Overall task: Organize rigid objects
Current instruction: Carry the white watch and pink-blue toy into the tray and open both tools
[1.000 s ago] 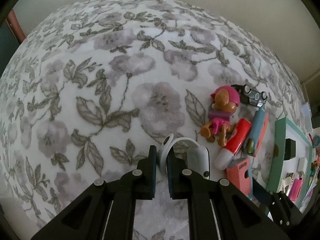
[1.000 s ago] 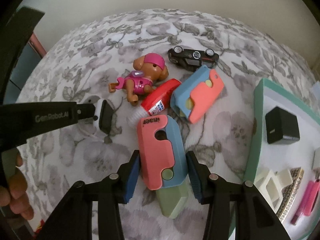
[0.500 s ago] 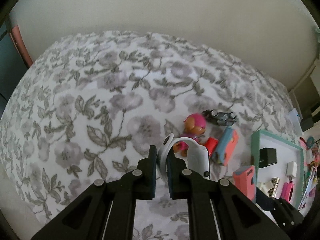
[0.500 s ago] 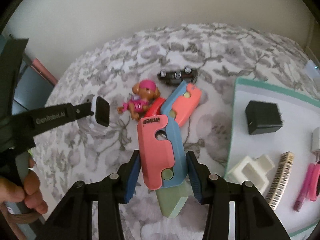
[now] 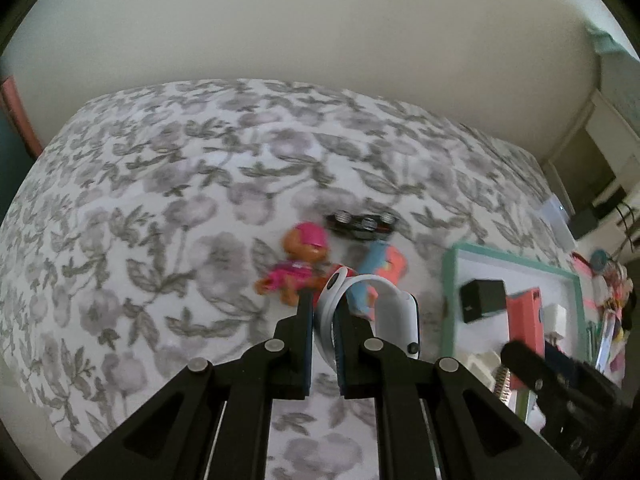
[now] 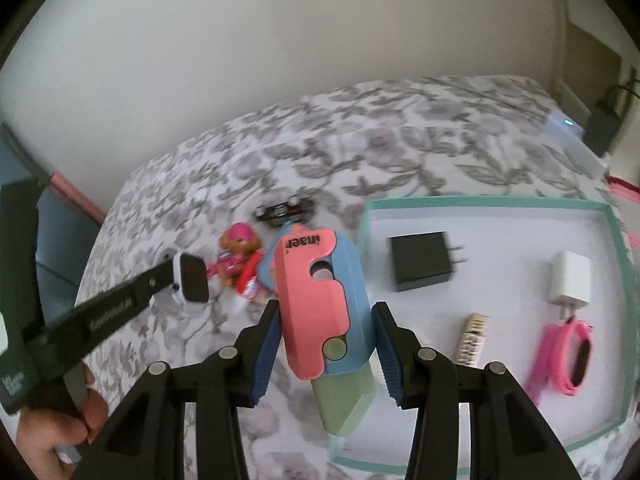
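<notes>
My left gripper (image 5: pixel 324 307) is shut on the strap of a white smartwatch (image 5: pixel 394 320) and holds it above the flowered bedspread (image 5: pixel 160 208). My right gripper (image 6: pixel 327 309) is shut on a pink and blue toy knife (image 6: pixel 316 300) with a green tip, held up over the left rim of the teal tray (image 6: pixel 480 201). From the right wrist view the left gripper (image 6: pixel 188 280) and its watch hang at the left. On the bedspread lie a toy dog (image 6: pixel 236 256), a black toy car (image 6: pixel 284 210), a red tube (image 6: pixel 250 282) and a second pink and blue toy (image 5: pixel 380 268).
Inside the tray are a black charger (image 6: pixel 420 266), a white charger (image 6: pixel 570 280), a pink watch band (image 6: pixel 568 356) and a small comb (image 6: pixel 472 338). A person's hand (image 6: pixel 52 432) grips the left tool. A wall runs behind the bed, with clutter to the tray's right.
Both grippers have risen off the bedspread with their objects still held. The right one has swung with the toy knife toward the tray; the toys on the bed look smaller.
</notes>
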Demonstrator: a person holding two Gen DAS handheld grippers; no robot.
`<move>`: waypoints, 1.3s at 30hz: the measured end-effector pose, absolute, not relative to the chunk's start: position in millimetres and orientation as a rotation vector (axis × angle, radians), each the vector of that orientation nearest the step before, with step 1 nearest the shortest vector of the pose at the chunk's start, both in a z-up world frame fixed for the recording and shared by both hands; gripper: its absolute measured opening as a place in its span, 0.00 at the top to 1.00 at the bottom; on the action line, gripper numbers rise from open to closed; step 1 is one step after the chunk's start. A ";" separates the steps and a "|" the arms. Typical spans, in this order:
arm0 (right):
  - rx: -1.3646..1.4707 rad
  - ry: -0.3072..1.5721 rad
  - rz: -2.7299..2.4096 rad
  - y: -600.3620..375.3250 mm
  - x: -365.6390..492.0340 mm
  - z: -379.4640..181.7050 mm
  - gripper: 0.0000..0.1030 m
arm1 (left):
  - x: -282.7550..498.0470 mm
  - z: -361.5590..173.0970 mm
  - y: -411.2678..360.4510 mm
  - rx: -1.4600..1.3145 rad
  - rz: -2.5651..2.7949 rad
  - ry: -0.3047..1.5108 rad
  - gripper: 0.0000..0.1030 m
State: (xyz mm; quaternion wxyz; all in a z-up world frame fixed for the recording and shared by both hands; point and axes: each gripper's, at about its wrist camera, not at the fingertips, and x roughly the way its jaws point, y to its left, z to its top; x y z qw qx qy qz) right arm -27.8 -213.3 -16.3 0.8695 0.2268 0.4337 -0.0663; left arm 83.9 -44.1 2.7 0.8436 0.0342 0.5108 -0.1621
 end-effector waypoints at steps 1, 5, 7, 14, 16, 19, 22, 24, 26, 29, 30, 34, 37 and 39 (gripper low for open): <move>0.485 0.908 -0.147 -219.2 -29.8 -17.2 0.53 | 81.6 1.7 -49.4 0.073 -0.356 1.084 0.91; 0.547 0.912 -0.180 -245.8 -39.1 -22.3 0.53 | 71.4 -1.0 -72.9 0.080 -0.411 1.102 0.91; 0.573 0.913 -0.201 -259.4 -43.7 -24.8 0.53 | 64.7 -2.4 -88.3 0.105 -0.438 1.106 0.91; 0.596 0.929 -0.284 -297.5 -60.1 -30.0 0.53 | 47.3 -9.1 -129.1 0.159 -0.521 1.134 0.91; 0.588 0.934 -0.307 -305.6 -63.5 -29.8 0.53 | 42.0 -10.9 -138.9 0.176 -0.535 1.140 0.91; 0.587 0.933 -0.329 -317.9 -68.1 -29.3 0.53 | 35.3 -14.4 -156.0 0.211 -0.556 1.150 0.91; 0.575 0.939 -0.356 -326.6 -70.4 -29.9 0.53 | 30.2 -17.6 -173.4 0.244 -0.573 1.157 0.91; 0.568 0.946 -0.370 -331.5 -71.5 -30.7 0.53 | 26.6 -19.3 -187.2 0.271 -0.586 1.158 0.91; 0.565 0.949 -0.383 -336.9 -72.7 -31.6 0.53 | 24.2 -20.2 -196.6 0.282 -0.599 1.158 0.91; 0.556 0.955 -0.404 -343.3 -73.8 -32.9 0.53 | 20.5 -25.6 -214.3 0.305 -0.619 1.167 0.91; 0.554 0.957 -0.410 -344.9 -74.0 -33.6 0.53 | 19.7 -27.9 -218.5 0.314 -0.621 1.170 0.91; 0.549 0.970 -0.432 -352.9 -75.6 -37.3 0.53 | 18.1 -40.4 -231.5 0.348 -0.614 1.189 0.91; 0.545 0.983 -0.444 -357.0 -75.7 -41.0 0.53 | 18.0 -50.2 -235.8 0.367 -0.604 1.203 0.91; 0.542 0.994 -0.451 -358.5 -75.7 -44.2 0.53 | 18.2 -55.1 -236.9 0.374 -0.598 1.213 0.91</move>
